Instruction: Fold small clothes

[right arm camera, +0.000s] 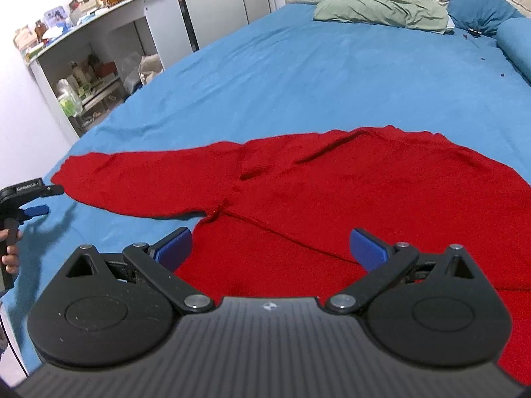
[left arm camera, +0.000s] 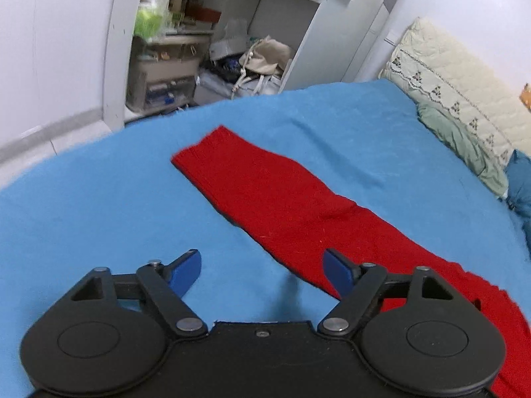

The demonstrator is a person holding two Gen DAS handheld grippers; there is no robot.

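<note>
Lying across the blue bed sheet [right arm camera: 298, 76], the red sweater [right arm camera: 348, 192] filled the middle and lower right of your right wrist view, its body spread flat with some creases and one sleeve [right arm camera: 139, 179] stretched out toward the left edge of the frame. Your right gripper [right arm camera: 270, 248] hung over the sweater's lower body with its blue fingers [right arm camera: 174, 247] spread wide apart, holding nothing; whether they touched the knit could not be told. At the far left edge of that view your left gripper [right arm camera: 31, 200] sat just beside the sleeve's cuff, with your hand [right arm camera: 10, 258] on its handle.

From your left wrist view, the sleeve [left arm camera: 282, 199] ran diagonally from the cuff at centre frame down to the lower right corner. Your left gripper [left arm camera: 262, 268] had its fingers [left arm camera: 186, 270] well apart and empty; the left one stood over bare sheet [left arm camera: 99, 215], the right one over the sleeve's edge.

A pale green pillow [right arm camera: 381, 13] and a blue pillow [right arm camera: 478, 3] lay at the head of the bed in the upper right of the right wrist view, against a cream quilted headboard [left arm camera: 458, 89]. A white shelf unit [right arm camera: 99, 33] crowded with bottles and boxes stood at the upper left, beside the bed.
</note>
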